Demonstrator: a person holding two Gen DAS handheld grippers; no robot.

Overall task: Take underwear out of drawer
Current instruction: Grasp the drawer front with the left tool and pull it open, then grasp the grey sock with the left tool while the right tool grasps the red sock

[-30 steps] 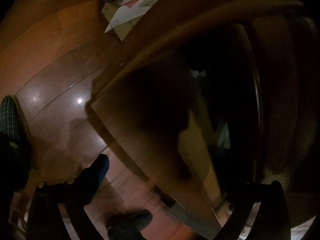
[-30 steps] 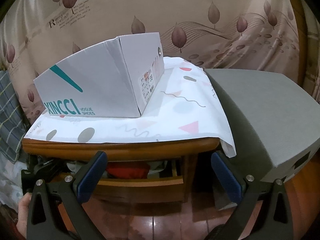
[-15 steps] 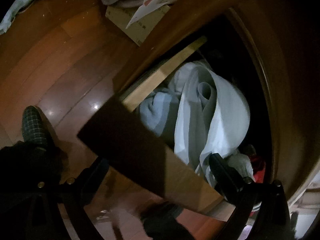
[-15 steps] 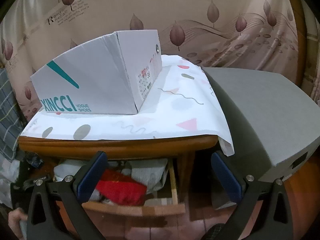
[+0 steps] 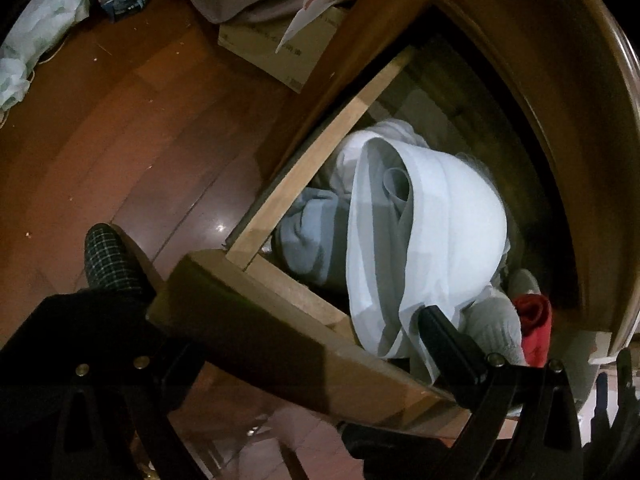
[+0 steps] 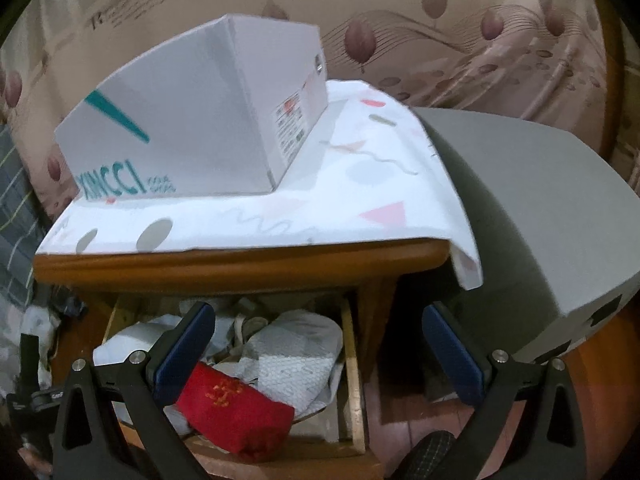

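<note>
The wooden drawer [image 5: 304,172] of the nightstand stands pulled out and is full of folded clothes. In the left wrist view a white garment [image 5: 432,232] lies on top, with a light blue one [image 5: 308,236] beside it and a red one [image 5: 534,328] at the far end. My left gripper [image 5: 296,340] straddles the drawer's front board, one finger inside the drawer, one outside; its jaws are wide apart. In the right wrist view the drawer [image 6: 354,364] shows below the tabletop with a red folded piece [image 6: 236,404] and white patterned cloth [image 6: 296,356]. My right gripper [image 6: 316,352] is open and empty above the drawer.
A white shoe box [image 6: 200,120] sits on a patterned cloth [image 6: 360,196] on the nightstand top. A grey box [image 6: 532,216] stands to the right. A cardboard box [image 5: 280,48] and bags lie on the wooden floor [image 5: 120,120]. A slippered foot [image 5: 110,260] is near the drawer.
The drawer has slid out from nearly closed to wide open, uncovering the clothes. The right gripper has tilted down towards the drawer.
</note>
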